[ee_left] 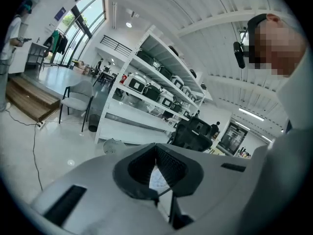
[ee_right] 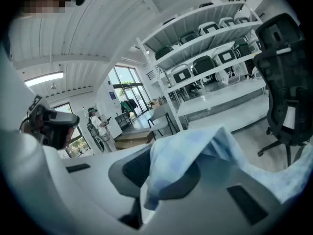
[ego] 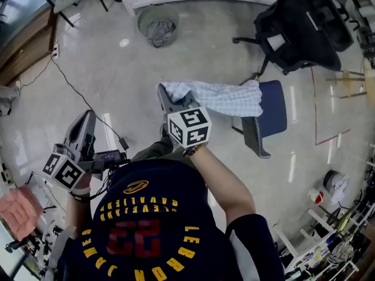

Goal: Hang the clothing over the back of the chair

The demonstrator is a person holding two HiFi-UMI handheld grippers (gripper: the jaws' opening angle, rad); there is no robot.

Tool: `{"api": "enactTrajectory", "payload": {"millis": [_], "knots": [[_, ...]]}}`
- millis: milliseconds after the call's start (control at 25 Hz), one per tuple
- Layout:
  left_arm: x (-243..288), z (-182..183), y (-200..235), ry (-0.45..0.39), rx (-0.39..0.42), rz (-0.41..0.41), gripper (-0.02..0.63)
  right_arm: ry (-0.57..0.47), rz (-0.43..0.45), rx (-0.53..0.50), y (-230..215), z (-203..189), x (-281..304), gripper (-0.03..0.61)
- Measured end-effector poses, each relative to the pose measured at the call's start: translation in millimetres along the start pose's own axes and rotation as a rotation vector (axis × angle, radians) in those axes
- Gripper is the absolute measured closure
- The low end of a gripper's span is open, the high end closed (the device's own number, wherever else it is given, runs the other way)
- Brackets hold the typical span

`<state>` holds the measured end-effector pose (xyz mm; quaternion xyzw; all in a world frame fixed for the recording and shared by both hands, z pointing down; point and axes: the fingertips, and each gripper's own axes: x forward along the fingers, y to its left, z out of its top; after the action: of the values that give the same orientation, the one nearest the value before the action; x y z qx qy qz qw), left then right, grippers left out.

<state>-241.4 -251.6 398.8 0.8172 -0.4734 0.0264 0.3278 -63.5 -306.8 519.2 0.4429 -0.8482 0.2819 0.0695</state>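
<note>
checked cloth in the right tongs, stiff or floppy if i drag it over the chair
Probably floppy: the checked cloth droops in folds between the right tongs and the chair. Likely light, since one pinched edge seems to carry it.

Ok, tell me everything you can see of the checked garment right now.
The checked garment is thin, light blue-and-white cloth, crumpled and bunched rather than spread flat. It stretches between the right gripper, whose jaws are shut on one bunched end, and the chair, where its other end lies over the top of the grey back beside the blue seat. It is clear of the floor. In the right gripper view a fold spills over the jaws. Nothing else touches it.
</note>
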Motion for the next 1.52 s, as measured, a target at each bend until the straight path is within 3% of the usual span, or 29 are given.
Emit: {"api": "enactTrajectory", "payload": {"millis": [240, 520, 760, 920, 1120, 1360, 1520], "knots": [[-5.7, -6.6, 17.4, 0.015, -0.021, 0.047, 0.611, 0.130, -0.058, 0.038, -25.3, -68.7, 31.4, 0.558], [4.1, -16.8, 16.6, 0.048, -0.019, 0.042, 0.611, 0.306, -0.232, 0.026, -92.1, -177.2, 34.7, 0.558], [7.3, -18.5, 10.6, 0.079, 0.016, 0.038, 0.611, 0.418, -0.363, 0.124, -160.2, -254.8, 5.5, 0.558], [10.2, -27.8, 10.2, 0.109, 0.023, 0.037, 0.611, 0.431, -0.450, 0.206, -196.7, -285.0, -19.7, 0.558], [19.4, -34.5, 2.5, 0.128, 0.039, 0.010, 0.611, 0.401, -0.574, 0.382, -232.8, -313.9, -59.2, 0.558], [26.5, -37.7, -3.5, 0.158, 0.071, -0.011, 0.611, 0.353, -0.596, 0.569, -244.1, -340.2, -77.3, 0.557], [31.4, -37.4, -5.6, 0.169, 0.085, -0.024, 0.611, 0.347, -0.649, 0.624, -247.3, -348.6, -86.4, 0.463]]}}
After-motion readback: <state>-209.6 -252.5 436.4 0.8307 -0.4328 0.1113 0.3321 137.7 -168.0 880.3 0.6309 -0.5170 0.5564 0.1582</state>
